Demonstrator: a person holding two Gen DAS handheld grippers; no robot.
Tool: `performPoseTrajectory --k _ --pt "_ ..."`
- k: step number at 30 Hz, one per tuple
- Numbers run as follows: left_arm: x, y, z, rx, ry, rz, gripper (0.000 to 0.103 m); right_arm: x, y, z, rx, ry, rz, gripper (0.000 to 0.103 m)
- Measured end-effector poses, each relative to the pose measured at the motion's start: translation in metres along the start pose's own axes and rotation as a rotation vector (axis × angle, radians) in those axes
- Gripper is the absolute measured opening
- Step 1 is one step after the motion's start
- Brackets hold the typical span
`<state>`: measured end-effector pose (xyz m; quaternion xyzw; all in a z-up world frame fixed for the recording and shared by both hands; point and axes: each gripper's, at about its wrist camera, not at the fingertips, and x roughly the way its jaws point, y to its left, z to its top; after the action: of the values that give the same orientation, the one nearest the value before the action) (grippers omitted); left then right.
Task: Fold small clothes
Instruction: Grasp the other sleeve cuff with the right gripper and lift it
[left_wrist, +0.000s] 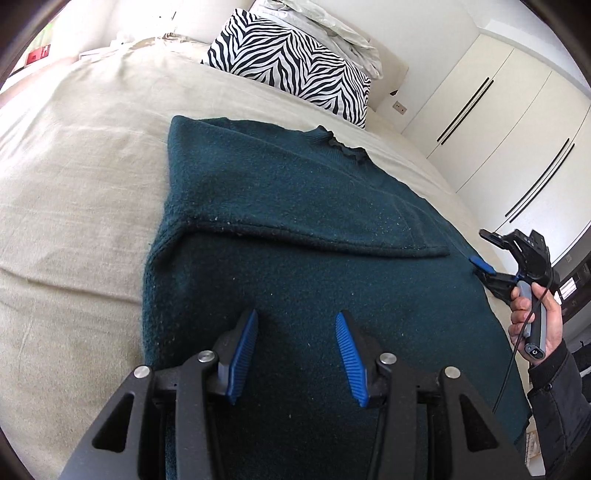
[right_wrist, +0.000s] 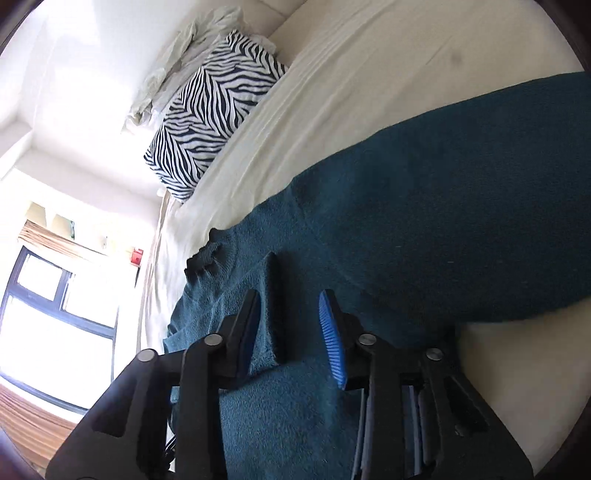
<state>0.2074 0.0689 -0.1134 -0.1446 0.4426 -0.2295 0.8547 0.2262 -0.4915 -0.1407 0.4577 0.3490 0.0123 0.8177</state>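
Observation:
A dark teal sweater (left_wrist: 295, 184) lies flat on the beige bed (left_wrist: 74, 184), its frilled neckline (left_wrist: 343, 146) toward the pillows. One sleeve is folded across the chest. My left gripper (left_wrist: 295, 315) hovers open over the sweater's lower part, with nothing between its blue pads. At the sweater's right edge a hand holds my right gripper (left_wrist: 478, 246), jaws apart. In the right wrist view the sweater (right_wrist: 443, 184) fills the frame. A raised fold of it stands between the fingers of the open right gripper (right_wrist: 289, 295), and the pads do not press on it.
A zebra-striped pillow (left_wrist: 291, 70) and crumpled white bedding (left_wrist: 332, 29) sit at the head of the bed. White wardrobe doors (left_wrist: 498, 129) stand to the right. A window (right_wrist: 55, 295) is beyond the bed's far side. Bare beige cover spreads left of the sweater.

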Motion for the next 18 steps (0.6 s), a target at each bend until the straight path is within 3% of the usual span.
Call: performPoseTrajectory --k 3,6,9,14,16,18 --pt "-0.007 0.000 -0.002 -0.021 -0.009 -0.007 0.053 -0.071 -0.054 0.009 0.109 -0.129 -0.040 0.063" --pt "-0.018 0.000 0.000 -0.070 -0.028 0.003 0.065 -0.131 -0.123 0.016 0.307 -0.233 -0.110 0.062" --pt "-0.029 -0.005 0.003 -0.119 -0.060 -0.006 0.073 -0.175 -0.169 0.022 0.421 -0.338 -0.082 0.058" --pt "-0.029 -0.016 0.014 -0.153 -0.053 -0.032 0.074 -0.189 -0.209 0.052 0.516 -0.423 -0.061 0.058" --pt "-0.028 -0.019 0.018 -0.172 -0.051 -0.052 0.074 -0.189 -0.224 0.064 0.565 -0.464 -0.032 0.053" --pt "-0.025 -0.021 0.021 -0.192 -0.047 -0.072 0.074 -0.188 -0.233 0.080 0.571 -0.483 -0.047 0.039"
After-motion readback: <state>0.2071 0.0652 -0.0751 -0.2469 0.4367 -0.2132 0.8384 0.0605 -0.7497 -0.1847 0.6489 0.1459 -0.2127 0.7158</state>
